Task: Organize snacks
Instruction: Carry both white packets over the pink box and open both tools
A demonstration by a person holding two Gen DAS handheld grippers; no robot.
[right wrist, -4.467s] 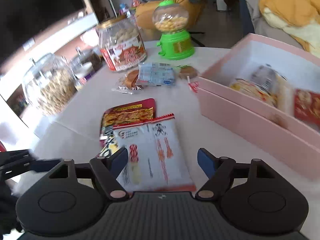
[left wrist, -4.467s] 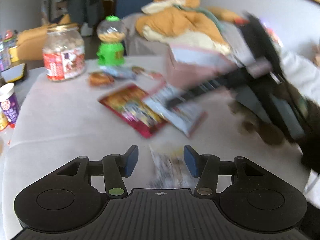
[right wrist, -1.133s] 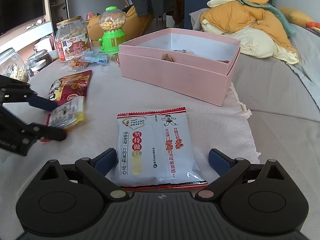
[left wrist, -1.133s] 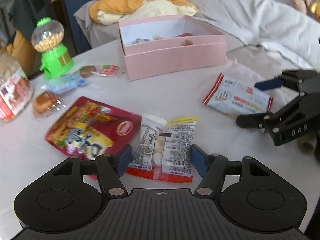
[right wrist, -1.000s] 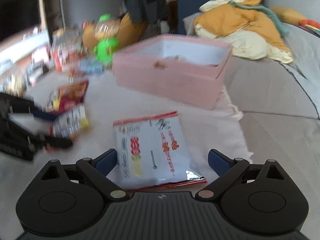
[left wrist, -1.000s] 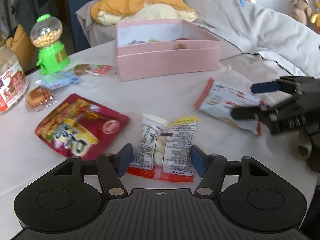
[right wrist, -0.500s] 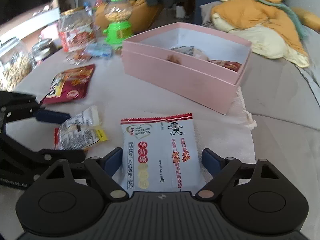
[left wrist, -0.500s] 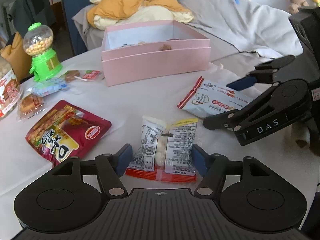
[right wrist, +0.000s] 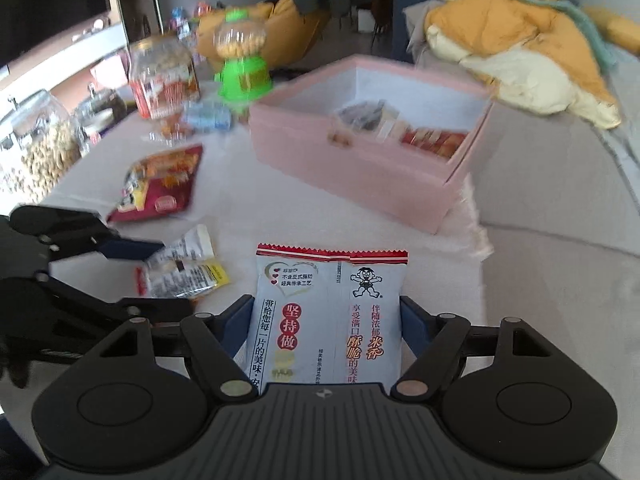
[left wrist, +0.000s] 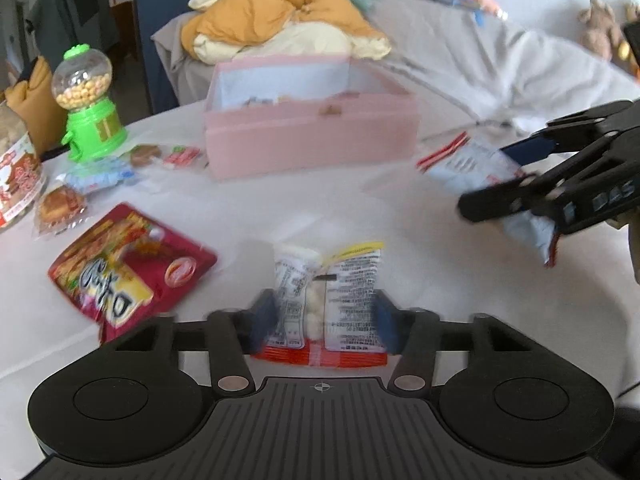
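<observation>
A small white and yellow snack packet (left wrist: 328, 296) lies on the white tabletop between the pads of my left gripper (left wrist: 326, 312), whose jaws are closing and touch its two sides. My right gripper (right wrist: 326, 320) is closing on a pale blue rice cracker packet (right wrist: 328, 304) with a red top edge, and its pads press on both sides. In the left wrist view that packet (left wrist: 480, 168) hangs tilted above the table in the right gripper (left wrist: 486, 178). The open pink box (right wrist: 352, 168) behind holds several snacks.
A red snack bag (left wrist: 128, 268) lies left of my left gripper. Farther left stand a green gumball machine (left wrist: 88, 108), a labelled jar (right wrist: 164, 76) and a few small wrapped snacks (left wrist: 96, 176). A bed with an orange jacket (left wrist: 280, 24) lies beyond the table.
Both grippers have narrowed onto their packets. The right gripper has lifted the rice cracker packet off the table. The left gripper has stayed in place.
</observation>
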